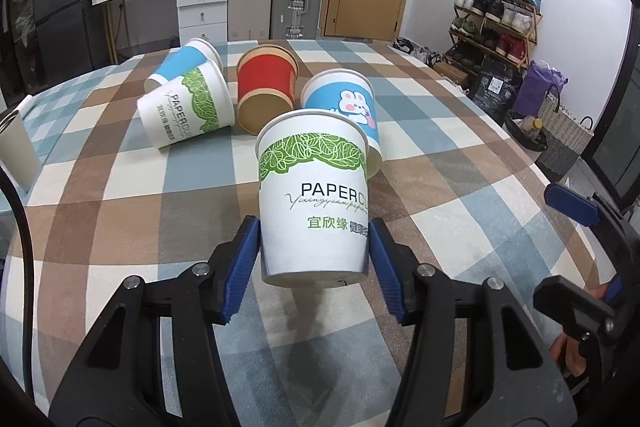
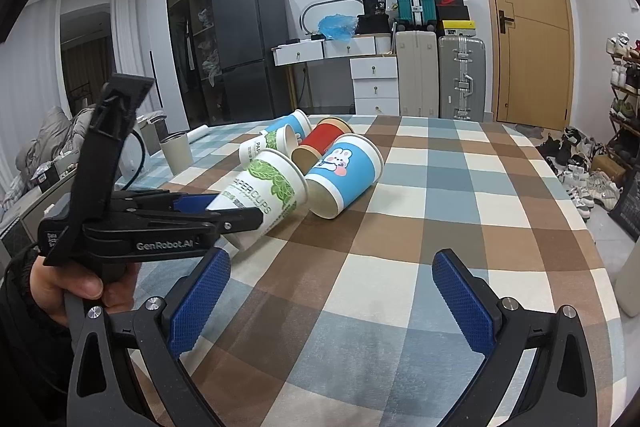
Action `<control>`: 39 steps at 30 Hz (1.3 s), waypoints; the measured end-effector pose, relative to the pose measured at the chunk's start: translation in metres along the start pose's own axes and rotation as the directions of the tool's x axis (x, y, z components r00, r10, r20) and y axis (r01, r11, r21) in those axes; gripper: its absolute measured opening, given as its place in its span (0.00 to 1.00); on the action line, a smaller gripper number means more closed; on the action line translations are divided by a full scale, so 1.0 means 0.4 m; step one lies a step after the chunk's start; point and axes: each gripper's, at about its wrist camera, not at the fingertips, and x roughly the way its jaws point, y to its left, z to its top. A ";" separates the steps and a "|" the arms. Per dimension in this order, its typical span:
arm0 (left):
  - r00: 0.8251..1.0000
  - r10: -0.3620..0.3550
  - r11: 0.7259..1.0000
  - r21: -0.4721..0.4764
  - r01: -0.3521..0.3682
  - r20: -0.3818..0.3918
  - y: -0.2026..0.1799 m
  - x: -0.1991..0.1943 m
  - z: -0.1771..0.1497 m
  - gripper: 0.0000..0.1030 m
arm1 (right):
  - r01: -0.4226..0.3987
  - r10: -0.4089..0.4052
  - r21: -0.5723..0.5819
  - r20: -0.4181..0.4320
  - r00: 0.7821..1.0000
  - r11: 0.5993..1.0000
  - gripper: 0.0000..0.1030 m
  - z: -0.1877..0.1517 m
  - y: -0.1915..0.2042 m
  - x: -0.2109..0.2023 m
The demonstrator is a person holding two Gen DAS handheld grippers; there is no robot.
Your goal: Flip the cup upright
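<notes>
Left gripper (image 1: 314,255) holds the green-leaf paper cup (image 1: 314,195), fingers clamped on its lower wall, raised off the worktop (image 1: 460,227) and tilted. Judged mid-flip: standing it down remains. Right gripper (image 2: 330,301) idle, fingers apart. Four other cups lie sideways.

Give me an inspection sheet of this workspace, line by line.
Surface: table under a checked brown, blue and cream cloth.
Job's things: leaf-print paper cup between the left gripper's pads, tilted, base off the cloth. Four more cups lie on their sides: rabbit cup, red cup, second leaf cup, blue cup.
Clutter: grey tumbler at the table's far left edge.
Grippers: left shut on the leaf-print paper cup; right gripper open, holding nothing.
Cables: black cable beside the tumbler.
Surroundings: suitcases, white drawers, fridge, wooden door, shoe rack.
</notes>
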 end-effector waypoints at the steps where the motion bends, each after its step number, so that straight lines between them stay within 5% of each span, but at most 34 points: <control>1: 1.000 0.001 1.000 -0.004 -0.001 0.008 0.003 -0.010 -0.002 0.51 | -0.002 0.002 -0.001 -0.001 1.000 1.000 1.00 0.000 0.003 0.001; 23: 0.988 0.056 0.990 -0.135 -0.036 0.147 0.068 -0.242 -0.122 0.51 | -0.061 0.060 -0.031 -0.023 0.998 0.998 1.00 -0.009 0.065 0.032; 39: 0.991 0.054 0.987 -0.154 -0.034 0.124 0.020 -0.261 -0.234 0.51 | -0.063 0.062 -0.019 -0.033 0.998 0.998 1.00 -0.016 0.066 0.036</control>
